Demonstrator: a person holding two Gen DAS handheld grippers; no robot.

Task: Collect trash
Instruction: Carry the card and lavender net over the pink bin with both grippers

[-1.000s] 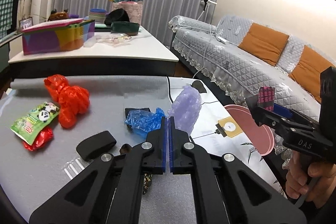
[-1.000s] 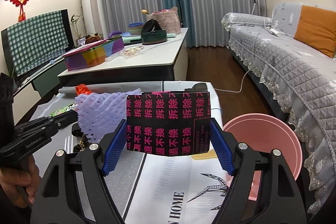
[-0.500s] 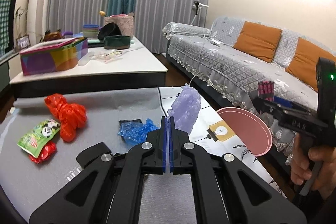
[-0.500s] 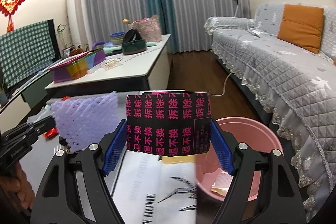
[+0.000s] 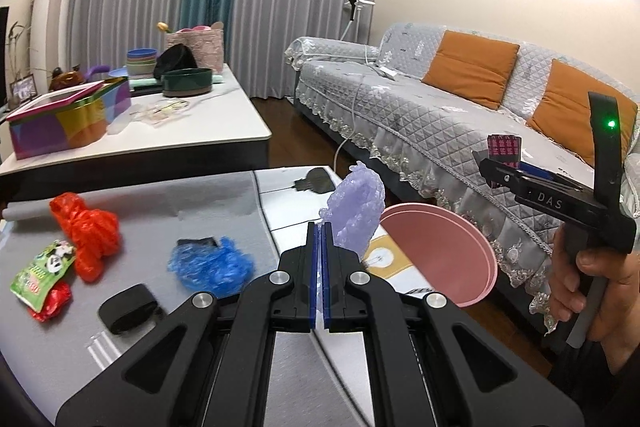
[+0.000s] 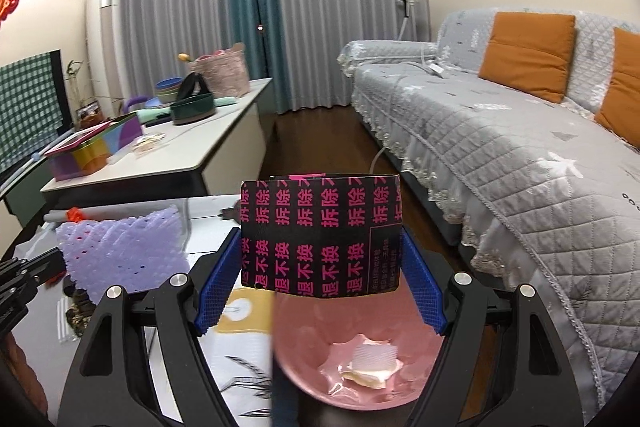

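My left gripper [image 5: 320,227] is shut on a crumpled purple foam net [image 5: 356,211], held above the table's right edge near the pink bin [image 5: 440,255]. The net [image 6: 124,251] also shows at the left of the right wrist view. My right gripper [image 6: 320,241] is shut on a black box with pink characters [image 6: 320,227], directly above the pink bin [image 6: 304,339], which holds white crumpled trash [image 6: 368,363]. A hand carries that right gripper [image 5: 504,163] at the right of the left wrist view. On the grey table lie a red bag [image 5: 88,231], a blue bag [image 5: 208,263] and a green panda wrapper [image 5: 40,267].
A black strap [image 5: 128,307] and a red wrapper [image 5: 52,303] also lie on the table. A grey sofa [image 6: 520,155] with orange cushions runs along the right. A white side table [image 5: 160,135] behind carries a colourful tin, bowls and a basket.
Both grippers have moved right with their loads. The black box now hangs over the pink bin, whose inside has come into view; the purple net is nearer the bin.
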